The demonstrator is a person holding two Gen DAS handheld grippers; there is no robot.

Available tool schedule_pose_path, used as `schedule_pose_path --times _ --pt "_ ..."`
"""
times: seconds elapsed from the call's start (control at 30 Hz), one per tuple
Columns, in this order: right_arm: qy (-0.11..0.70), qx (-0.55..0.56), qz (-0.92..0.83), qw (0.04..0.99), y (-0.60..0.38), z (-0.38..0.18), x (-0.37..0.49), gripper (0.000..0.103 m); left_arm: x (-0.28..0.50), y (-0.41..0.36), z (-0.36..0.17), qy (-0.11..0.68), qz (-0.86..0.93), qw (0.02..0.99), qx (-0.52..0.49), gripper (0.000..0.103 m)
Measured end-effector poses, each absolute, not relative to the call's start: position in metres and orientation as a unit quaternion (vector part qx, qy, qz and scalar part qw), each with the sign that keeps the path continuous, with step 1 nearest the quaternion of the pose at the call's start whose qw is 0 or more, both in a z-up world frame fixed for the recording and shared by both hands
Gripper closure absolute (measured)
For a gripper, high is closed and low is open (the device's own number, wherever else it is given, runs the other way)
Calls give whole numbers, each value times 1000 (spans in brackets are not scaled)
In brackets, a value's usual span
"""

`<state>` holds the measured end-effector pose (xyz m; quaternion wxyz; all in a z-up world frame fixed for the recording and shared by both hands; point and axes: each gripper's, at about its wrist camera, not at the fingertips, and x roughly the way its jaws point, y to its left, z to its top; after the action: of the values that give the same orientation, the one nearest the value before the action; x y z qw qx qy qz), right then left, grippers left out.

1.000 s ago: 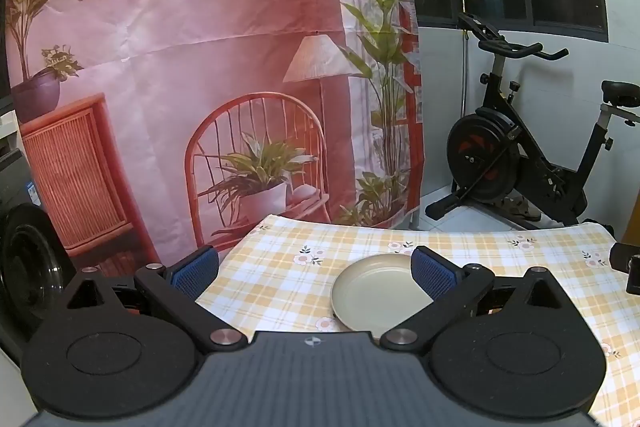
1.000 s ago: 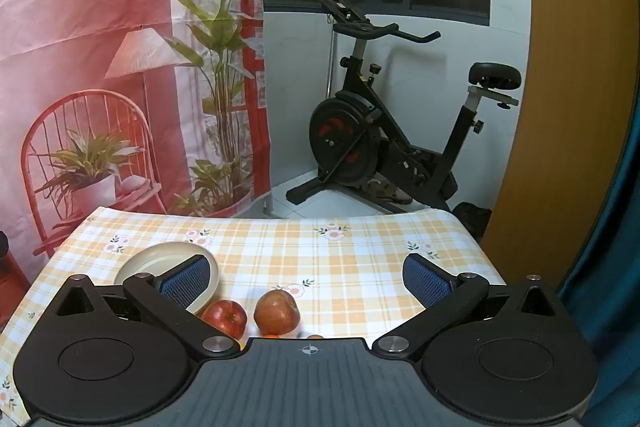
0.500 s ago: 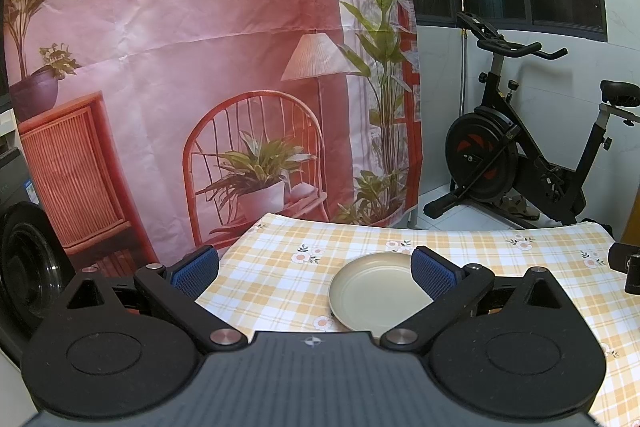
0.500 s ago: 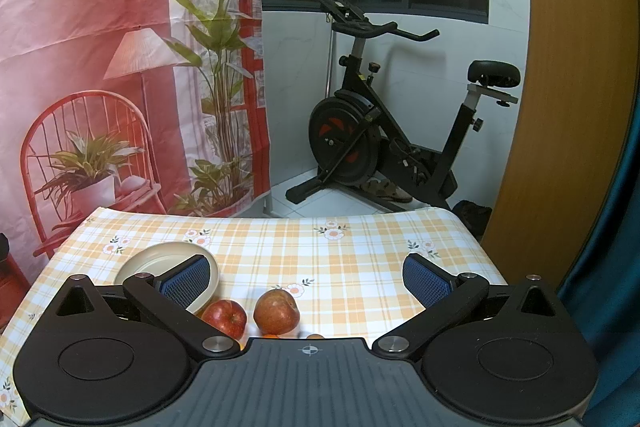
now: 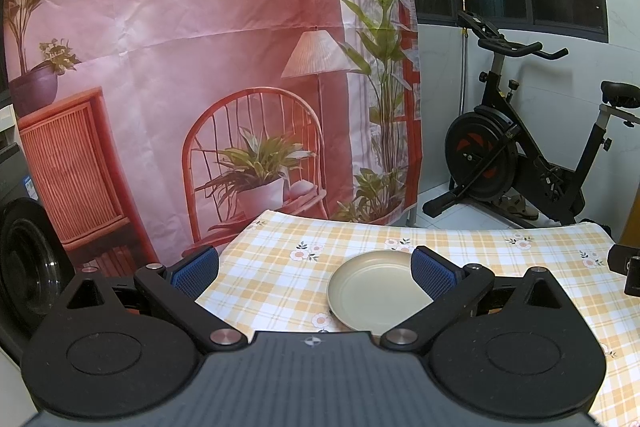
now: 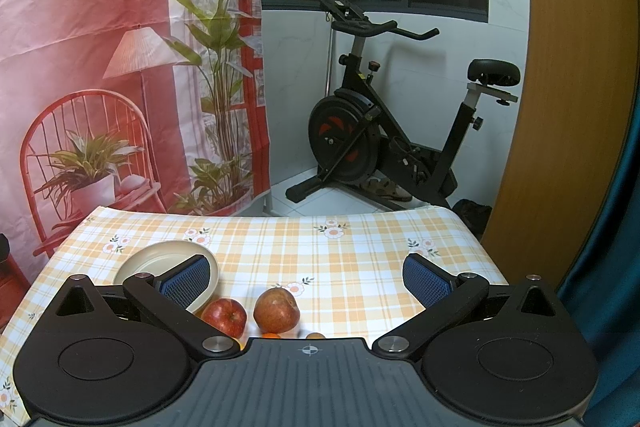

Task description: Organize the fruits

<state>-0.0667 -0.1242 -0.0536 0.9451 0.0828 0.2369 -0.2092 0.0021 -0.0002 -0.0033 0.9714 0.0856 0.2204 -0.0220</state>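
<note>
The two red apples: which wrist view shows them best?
The right wrist view: both red apples sit on the checked tablecloth beside the plate. The left wrist view shows only the plate, no apples.

Glossy red apples (image 6: pixel 224 317), matt cream plate (image 5: pixel 372 291), checked cloth tablecloth (image 6: pixel 340 259)

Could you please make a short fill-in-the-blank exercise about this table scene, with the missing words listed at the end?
1. The cream plate holds ____ fruit.
2. In the right wrist view, ____ red apples lie on the checked tablecloth beside the plate.
3. Both the left gripper and the right gripper have their jaws ____.
4. Behind the table stands a black exercise ____.

Missing words: no; two; open; bike
</note>
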Motion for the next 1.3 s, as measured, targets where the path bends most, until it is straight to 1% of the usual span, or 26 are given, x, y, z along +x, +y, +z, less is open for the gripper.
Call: schedule_pose_path --times 1.3 --pt "238 84 -209 945 -124 -53 -67 0 3 1 -6 224 -22 971 76 0"
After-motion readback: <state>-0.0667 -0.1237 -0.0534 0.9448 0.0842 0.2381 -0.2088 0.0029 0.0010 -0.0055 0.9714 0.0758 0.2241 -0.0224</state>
